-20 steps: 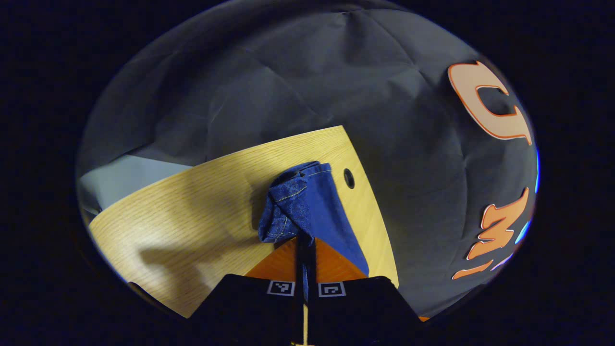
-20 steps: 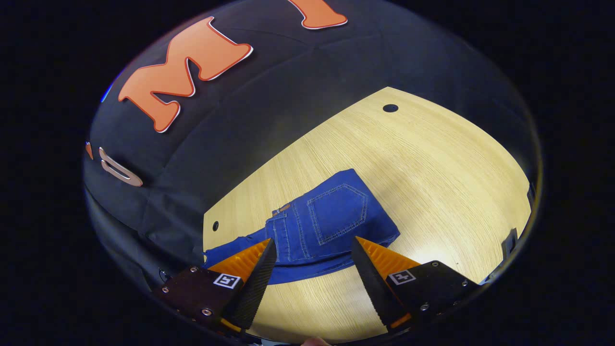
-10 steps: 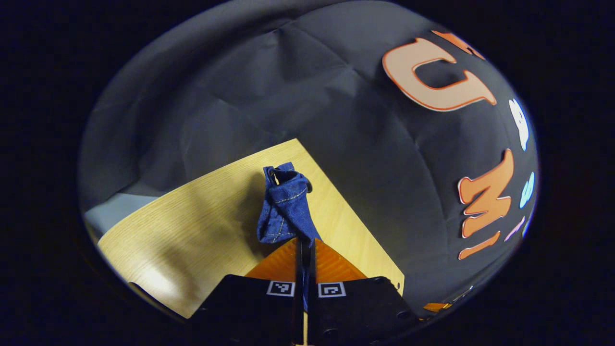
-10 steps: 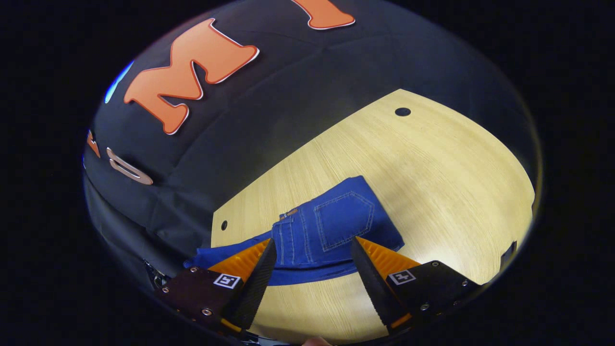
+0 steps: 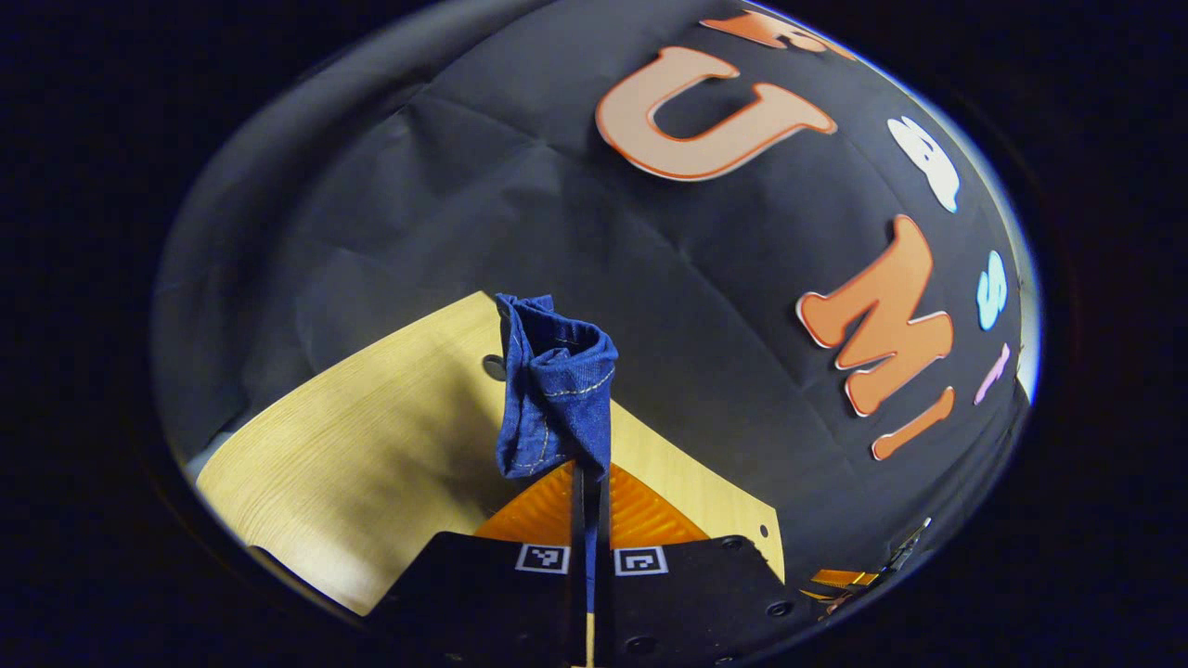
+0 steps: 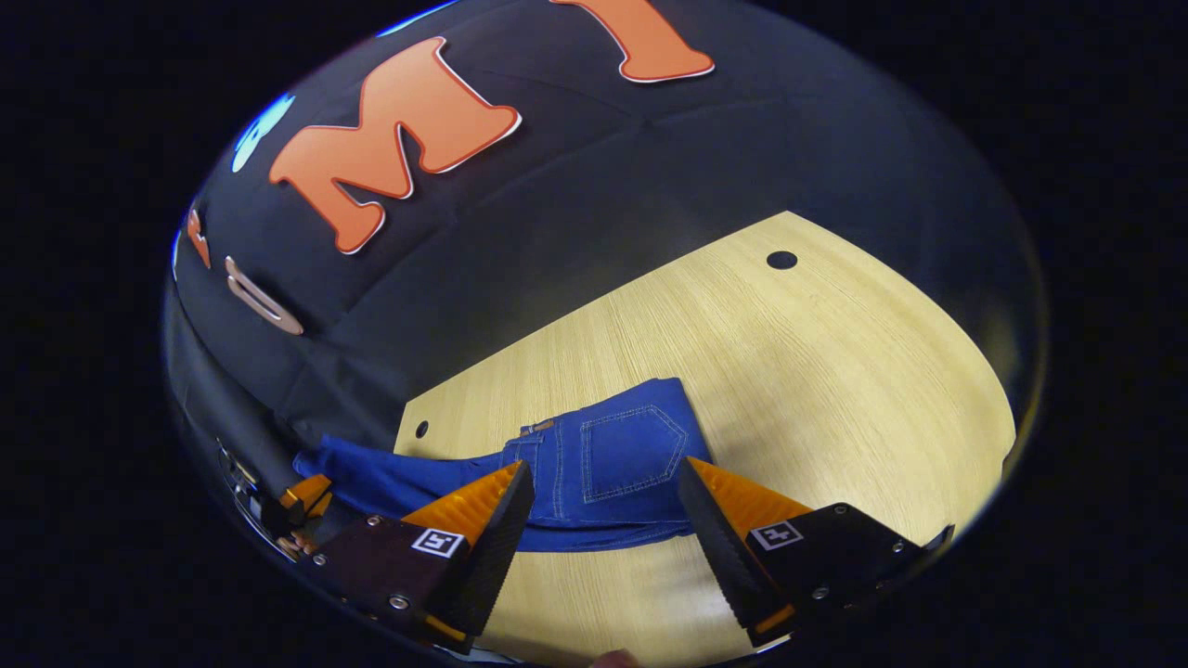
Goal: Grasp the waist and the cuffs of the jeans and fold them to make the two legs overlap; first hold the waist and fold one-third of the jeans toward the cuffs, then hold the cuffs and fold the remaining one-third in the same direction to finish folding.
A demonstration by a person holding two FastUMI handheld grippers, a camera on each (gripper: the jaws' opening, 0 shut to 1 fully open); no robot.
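Left hand-held gripper point(image 5: 588, 478) has swung cuffs point(image 5: 555, 390) off the surface point(image 6: 742, 371), clamped tight. Right hand-held gripper point(image 6: 605, 520) wide above jeans point(image 6: 594, 464), 12 o'clock. Denim's floppy; grip hems.

No legible text or labels.

A pale wood-grain tabletop point(image 6: 835, 371) fills the booth's floor space — light glares off its near part. Two small round holes point(image 6: 781, 260) are drilled near its far edge (another point(image 6: 422, 429) sits by the corner). Black cloth point(image 5: 483, 186) hangs creased behind it.
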